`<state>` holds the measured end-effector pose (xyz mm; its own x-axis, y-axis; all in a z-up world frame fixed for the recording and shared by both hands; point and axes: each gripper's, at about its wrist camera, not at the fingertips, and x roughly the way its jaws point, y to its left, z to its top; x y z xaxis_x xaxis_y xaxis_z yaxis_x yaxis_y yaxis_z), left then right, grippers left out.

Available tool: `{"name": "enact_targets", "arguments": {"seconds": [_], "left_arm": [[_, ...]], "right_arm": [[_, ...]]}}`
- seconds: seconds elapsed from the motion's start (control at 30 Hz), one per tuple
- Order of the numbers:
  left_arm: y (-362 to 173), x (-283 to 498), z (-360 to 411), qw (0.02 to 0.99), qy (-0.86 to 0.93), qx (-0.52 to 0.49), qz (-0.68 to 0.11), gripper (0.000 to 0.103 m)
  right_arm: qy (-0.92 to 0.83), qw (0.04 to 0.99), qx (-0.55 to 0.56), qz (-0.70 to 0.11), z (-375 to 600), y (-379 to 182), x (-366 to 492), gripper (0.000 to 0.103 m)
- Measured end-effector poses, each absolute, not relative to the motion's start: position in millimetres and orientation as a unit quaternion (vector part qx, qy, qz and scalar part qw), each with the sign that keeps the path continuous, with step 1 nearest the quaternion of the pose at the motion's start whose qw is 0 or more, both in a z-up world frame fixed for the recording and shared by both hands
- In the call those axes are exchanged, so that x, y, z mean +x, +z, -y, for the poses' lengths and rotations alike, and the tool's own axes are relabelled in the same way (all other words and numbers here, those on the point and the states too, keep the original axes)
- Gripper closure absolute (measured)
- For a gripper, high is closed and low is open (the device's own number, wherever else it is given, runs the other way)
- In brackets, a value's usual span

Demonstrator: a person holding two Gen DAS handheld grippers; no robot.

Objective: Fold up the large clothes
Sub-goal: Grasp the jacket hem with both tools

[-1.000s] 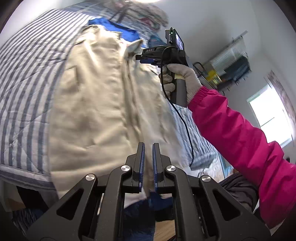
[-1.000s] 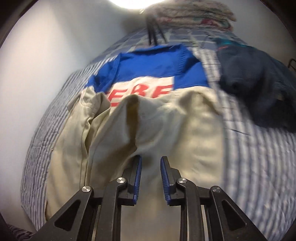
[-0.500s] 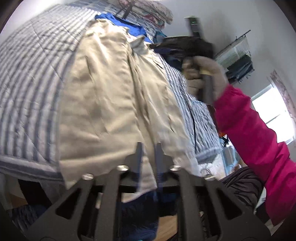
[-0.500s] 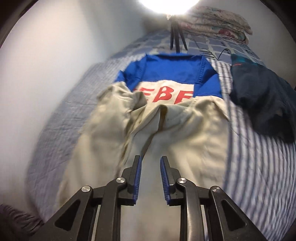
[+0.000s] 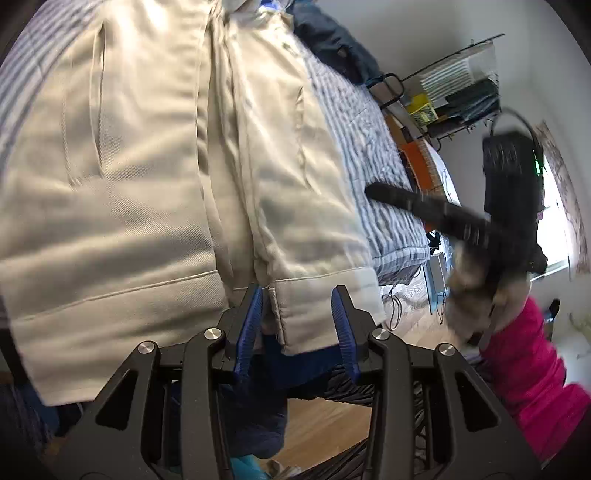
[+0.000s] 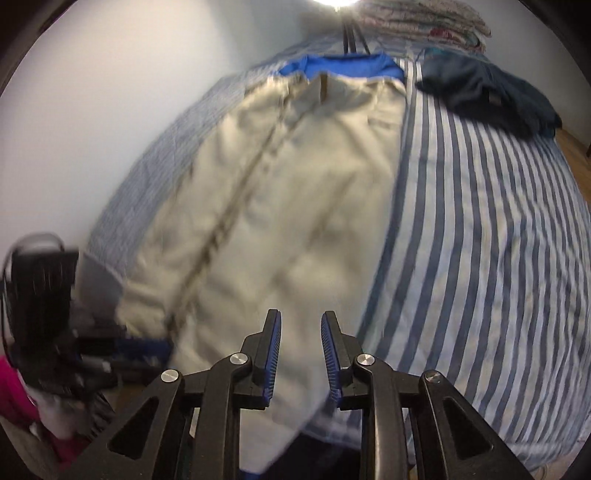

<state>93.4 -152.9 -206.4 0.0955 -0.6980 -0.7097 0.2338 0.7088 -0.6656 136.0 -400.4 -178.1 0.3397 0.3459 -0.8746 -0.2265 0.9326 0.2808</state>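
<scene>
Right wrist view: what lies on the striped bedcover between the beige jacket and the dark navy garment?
Nothing. In the right wrist view only bare striped bedcover separates the beige jacket from the dark navy garment; the two lie apart.

1. The jacket lies lengthwise down the bed, its hem hanging over the near edge.
2. Another garment pokes out from under its far end.
3. A bundled garment sits to the right – apart from the jacket.
4. Folded bedding is stacked at the far end.
</scene>
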Motion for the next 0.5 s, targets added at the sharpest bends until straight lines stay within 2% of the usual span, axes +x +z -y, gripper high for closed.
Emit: {"name": "enact_targets", "arguments": {"seconds": [0.03,0.07,0.1,0.13,0.17,0.37,0.5], "left_arm": [[-210.2,94.6,156.0,0.71,-0.328,-0.2,-0.591,0.065],[-212.4,95.5,158.5,0.709,-0.329,-0.198,-0.591,0.07],[-214.2,96.2,162.0,0.714,-0.325,-0.187,-0.591,0.091],[-214.7,96.5,164.6,0.718,-0.323,-0.179,-0.59,0.095],[-213.8,97.0,164.6,0.719,-0.323,-0.178,-0.589,0.095],[-189.3,87.1,150.6,0.752,-0.314,-0.142,-0.562,0.096],[-197.7,87.3,143.7,0.741,-0.308,-0.155,-0.576,0.095]], "right_arm": [[0.178,0.813,0.061,-0.551,401.7,-185.2,132.1,0.08],[0.181,0.81,0.069,-0.554,403.0,-192.0,128.2,0.08],[0.185,0.806,0.074,-0.557,403.1,-197.8,126.6,0.08],[0.186,0.804,0.075,-0.559,402.8,-200.4,126.1,0.08],[0.188,0.801,0.074,-0.563,401.0,-203.8,125.5,0.077],[0.211,0.811,0.044,-0.544,382.0,-189.2,115.3,0.077],[0.209,0.796,-0.048,-0.566,356.8,-215.2,108.1,0.077]]}}
